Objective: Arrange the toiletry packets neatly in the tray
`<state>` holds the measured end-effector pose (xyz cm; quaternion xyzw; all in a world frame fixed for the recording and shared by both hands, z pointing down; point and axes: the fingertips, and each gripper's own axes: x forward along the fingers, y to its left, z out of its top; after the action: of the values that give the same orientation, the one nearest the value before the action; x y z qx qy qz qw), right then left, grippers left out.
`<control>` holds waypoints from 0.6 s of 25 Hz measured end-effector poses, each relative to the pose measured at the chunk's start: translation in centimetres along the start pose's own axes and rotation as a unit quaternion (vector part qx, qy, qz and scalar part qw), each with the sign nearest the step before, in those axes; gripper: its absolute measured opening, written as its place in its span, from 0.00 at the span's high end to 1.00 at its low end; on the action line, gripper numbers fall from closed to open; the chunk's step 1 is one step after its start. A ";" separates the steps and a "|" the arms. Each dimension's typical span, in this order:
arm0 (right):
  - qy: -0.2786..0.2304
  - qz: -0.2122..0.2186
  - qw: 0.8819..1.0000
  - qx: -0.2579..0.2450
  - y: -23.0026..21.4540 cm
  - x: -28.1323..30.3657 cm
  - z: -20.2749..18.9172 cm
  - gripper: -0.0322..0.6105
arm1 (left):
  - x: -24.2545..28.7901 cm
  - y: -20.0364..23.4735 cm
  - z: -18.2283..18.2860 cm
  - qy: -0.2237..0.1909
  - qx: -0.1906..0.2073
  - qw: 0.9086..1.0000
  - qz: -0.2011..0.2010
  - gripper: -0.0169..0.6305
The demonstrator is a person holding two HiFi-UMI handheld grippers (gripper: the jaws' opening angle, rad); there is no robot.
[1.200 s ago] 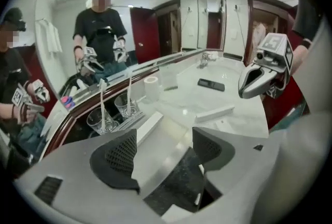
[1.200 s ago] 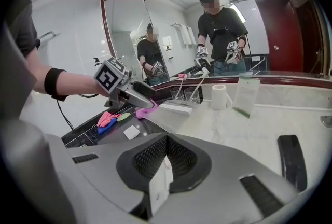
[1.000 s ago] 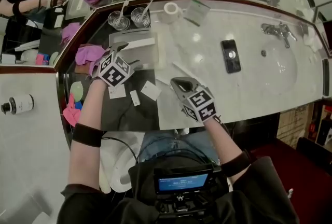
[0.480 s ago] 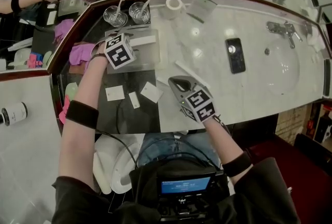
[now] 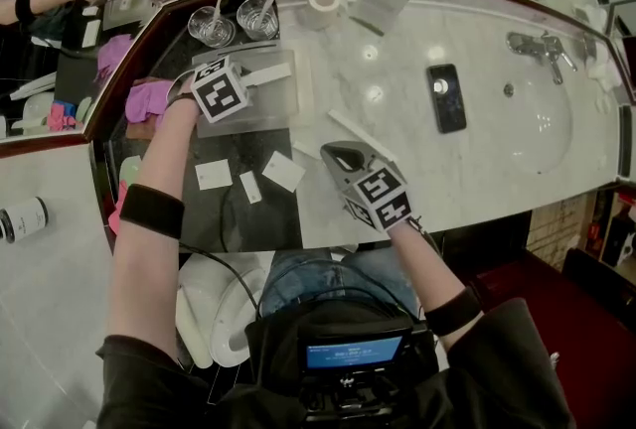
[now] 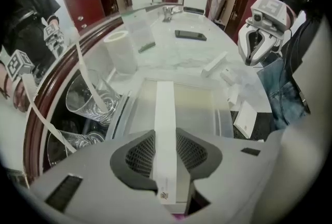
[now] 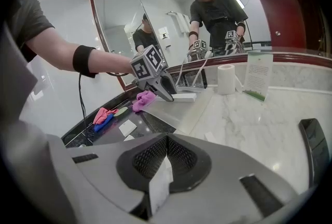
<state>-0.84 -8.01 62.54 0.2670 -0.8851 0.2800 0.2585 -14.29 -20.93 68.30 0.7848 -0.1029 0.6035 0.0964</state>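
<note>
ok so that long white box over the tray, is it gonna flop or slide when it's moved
Probably stiff: the long white box juts straight out past the left gripper, whose jaws have just been closing on it, with no sag. Likely light, since it looks slim. Its flat faces shouldn't roll, though it may slide on the smooth tray.

Left gripper (image 6: 166, 155) points steeply down, its fingers (image 6: 141, 154) having just closed onto a long white packet (image 6: 165, 109) — right gripper (image 7: 165, 158), angled lower, pinches a small white packet (image 7: 158, 186).
</note>
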 end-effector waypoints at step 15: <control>0.008 0.000 0.999 -0.032 -0.5 -5.9 -0.7 0.94 | -7.1 -6.7 2.1 -0.098 -0.209 0.971 0.055 0.78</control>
<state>3.94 -5.95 59.61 0.2565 -0.8914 0.2537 0.2745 -12.26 -14.77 60.75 0.7957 -0.2789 0.4929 0.2148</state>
